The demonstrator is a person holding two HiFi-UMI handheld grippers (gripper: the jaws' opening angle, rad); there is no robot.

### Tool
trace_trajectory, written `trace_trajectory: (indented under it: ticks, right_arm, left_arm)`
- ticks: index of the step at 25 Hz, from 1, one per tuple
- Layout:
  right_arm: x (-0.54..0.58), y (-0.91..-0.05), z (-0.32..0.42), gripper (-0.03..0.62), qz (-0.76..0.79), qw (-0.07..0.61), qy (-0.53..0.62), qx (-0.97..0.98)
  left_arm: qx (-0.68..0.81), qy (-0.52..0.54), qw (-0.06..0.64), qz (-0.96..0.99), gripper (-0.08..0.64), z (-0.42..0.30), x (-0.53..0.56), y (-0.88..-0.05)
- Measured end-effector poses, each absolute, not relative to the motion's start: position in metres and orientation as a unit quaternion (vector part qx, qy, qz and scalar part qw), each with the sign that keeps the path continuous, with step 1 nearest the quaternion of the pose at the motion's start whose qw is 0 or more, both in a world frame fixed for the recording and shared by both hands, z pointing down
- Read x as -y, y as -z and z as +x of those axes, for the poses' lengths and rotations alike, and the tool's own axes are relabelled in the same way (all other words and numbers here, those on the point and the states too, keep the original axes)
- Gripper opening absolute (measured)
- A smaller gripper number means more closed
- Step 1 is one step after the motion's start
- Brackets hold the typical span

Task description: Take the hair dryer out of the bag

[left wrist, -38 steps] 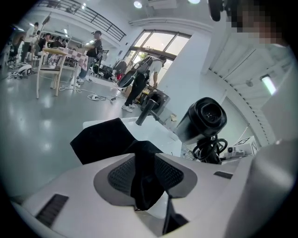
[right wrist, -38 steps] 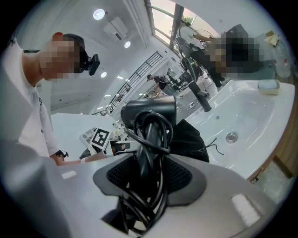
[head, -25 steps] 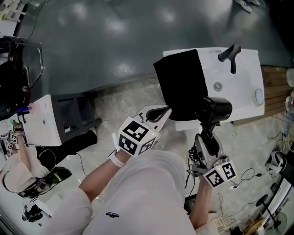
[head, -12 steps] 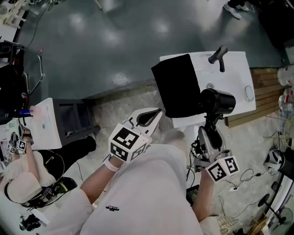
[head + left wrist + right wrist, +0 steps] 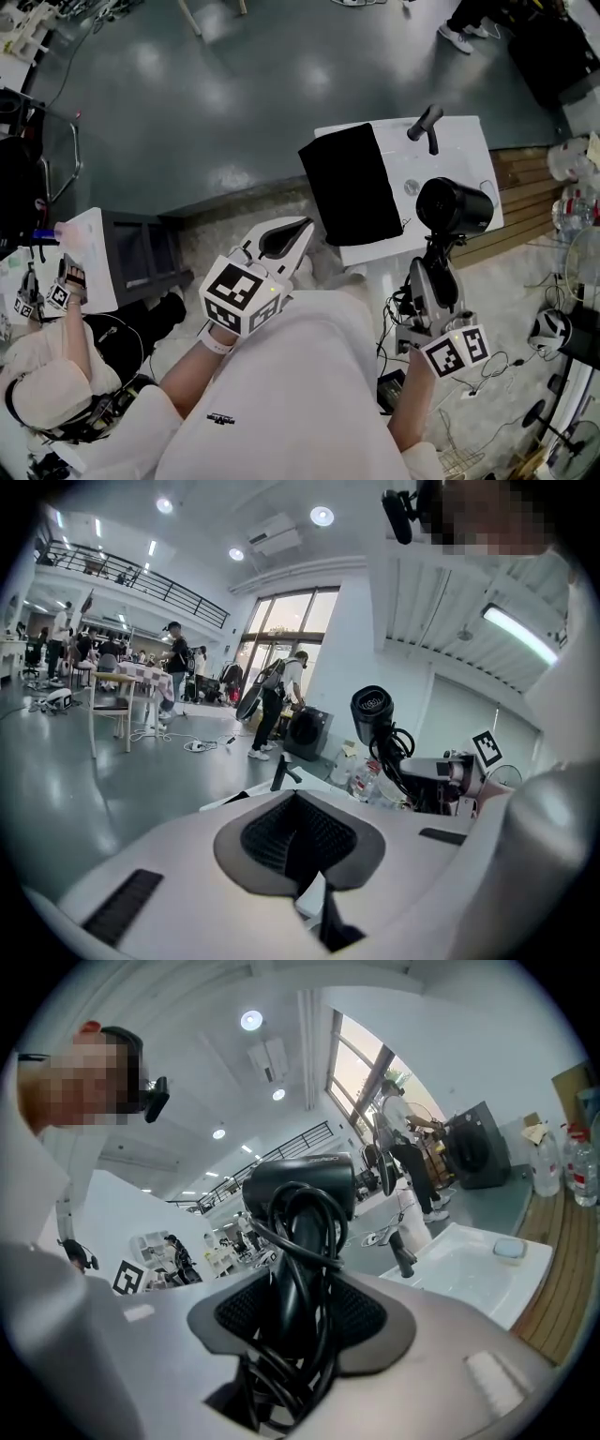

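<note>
Hair dryer [image 5: 454, 204] now stands clear of the black bag [image 5: 349, 183], whereas a second ago its barrel overlapped the bag's edge. The right tool [image 5: 438, 270] clamps its cord-wrapped handle. The bag lies on the white sink [image 5: 469, 150]. The left tool [image 5: 289, 238], closed on nothing, sits just off the bag's near edge. Removal looks essentially done.

The bag [image 5: 349, 192] lies on the left part of the sink [image 5: 454, 148] top, with the faucet [image 5: 424, 124] behind it to the right, at the far edge. My left gripper [image 5: 298, 231] sits just left of the bag's near corner. The hair dryer [image 5: 455, 206] stands in my right gripper [image 5: 441, 264], over the sink's near right corner, its cord [image 5: 298, 1241] wound round the handle between my jaws. Wooden boards [image 5: 525, 178] lie right of the sink.
</note>
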State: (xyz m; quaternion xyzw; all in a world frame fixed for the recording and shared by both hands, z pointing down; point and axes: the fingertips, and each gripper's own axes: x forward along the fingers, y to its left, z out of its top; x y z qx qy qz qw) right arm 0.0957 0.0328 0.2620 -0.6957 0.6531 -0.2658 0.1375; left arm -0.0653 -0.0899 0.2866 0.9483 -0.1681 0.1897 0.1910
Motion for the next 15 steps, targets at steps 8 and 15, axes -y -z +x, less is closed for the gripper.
trace_trajectory:
  ticks: [8,15]
  right_arm:
    - [-0.042,-0.239,0.1,0.213,-0.716,0.151,0.227,-0.643]
    - [-0.042,-0.232,0.092,0.213,-0.728,0.128,0.197,-0.644]
  left_arm:
    - [0.187,-0.16,0.164,0.955,0.008,-0.077,0.092,-0.266]
    - [0.177,-0.159,0.147,0.96,0.008,-0.08,0.09,-0.258]
